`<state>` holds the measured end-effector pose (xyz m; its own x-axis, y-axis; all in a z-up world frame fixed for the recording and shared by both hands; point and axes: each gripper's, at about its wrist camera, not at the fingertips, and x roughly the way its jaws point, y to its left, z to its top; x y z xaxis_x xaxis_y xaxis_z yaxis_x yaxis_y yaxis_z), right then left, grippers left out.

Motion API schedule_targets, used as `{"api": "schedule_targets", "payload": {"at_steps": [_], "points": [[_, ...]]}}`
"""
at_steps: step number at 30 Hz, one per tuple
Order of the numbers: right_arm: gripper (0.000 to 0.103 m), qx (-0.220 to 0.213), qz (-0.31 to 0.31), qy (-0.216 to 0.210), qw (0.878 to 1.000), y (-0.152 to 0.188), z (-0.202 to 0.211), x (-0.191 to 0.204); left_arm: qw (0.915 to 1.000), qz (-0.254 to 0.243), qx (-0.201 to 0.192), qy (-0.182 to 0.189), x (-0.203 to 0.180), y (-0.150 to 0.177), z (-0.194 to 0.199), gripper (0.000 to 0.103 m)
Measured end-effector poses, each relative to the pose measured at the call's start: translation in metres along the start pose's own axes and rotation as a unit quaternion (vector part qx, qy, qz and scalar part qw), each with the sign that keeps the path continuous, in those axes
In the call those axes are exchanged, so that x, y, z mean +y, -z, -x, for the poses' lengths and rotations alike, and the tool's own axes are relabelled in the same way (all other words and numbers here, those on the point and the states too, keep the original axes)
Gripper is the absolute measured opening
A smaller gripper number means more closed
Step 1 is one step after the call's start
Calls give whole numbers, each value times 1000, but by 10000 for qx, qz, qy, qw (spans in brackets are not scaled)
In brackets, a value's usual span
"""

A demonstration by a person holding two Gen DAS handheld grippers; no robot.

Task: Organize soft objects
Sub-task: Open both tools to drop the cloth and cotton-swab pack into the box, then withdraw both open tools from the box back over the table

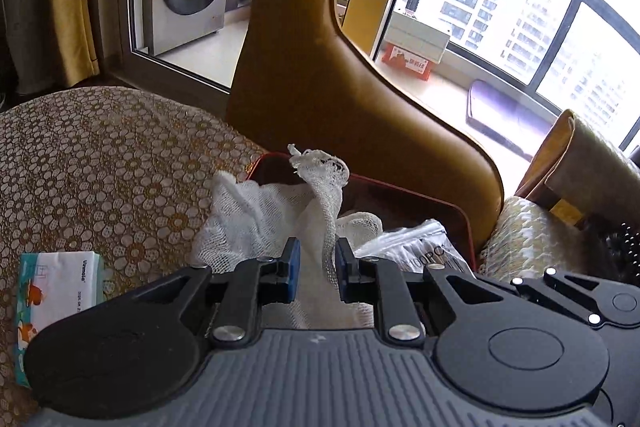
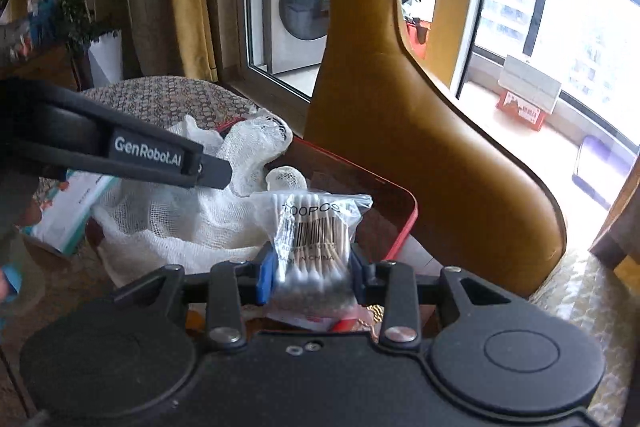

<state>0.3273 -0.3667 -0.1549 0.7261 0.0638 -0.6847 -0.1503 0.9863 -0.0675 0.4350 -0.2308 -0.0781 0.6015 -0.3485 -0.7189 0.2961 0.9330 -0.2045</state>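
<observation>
Cotton-swab bag (image 2: 316,227) barcode legible from right wrist only

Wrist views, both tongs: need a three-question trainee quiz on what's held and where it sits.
1. True or false: the right tongs grip a bag of cotton swabs.
2. What do the left tongs pinch? A) tissue pack B) white gauze cloth C) purple towel
3. Fill in: the gauze cloth lies partly in a tray whose rim colour is ____.

Key: 1 true; 2 B; 3 red. The tissue pack lies untouched on the patterned tablecloth.
</observation>
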Motion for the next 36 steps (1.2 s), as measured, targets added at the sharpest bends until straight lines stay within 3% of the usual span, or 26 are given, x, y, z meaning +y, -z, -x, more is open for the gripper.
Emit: {"api": "schedule_targets", "payload": {"at_steps": [8,15,36], "points": [[41,55,117,53,9999,1,-5,6,10000,40,47,8,5,5,4,18],[53,13,-52,-77,10000,2,7,0,10000,28,-64,-62,9,7,27,18],[62,-646,-359,-489,9961,15,115,15,9977,-376,-563,14,-1,50,148,19]]}}
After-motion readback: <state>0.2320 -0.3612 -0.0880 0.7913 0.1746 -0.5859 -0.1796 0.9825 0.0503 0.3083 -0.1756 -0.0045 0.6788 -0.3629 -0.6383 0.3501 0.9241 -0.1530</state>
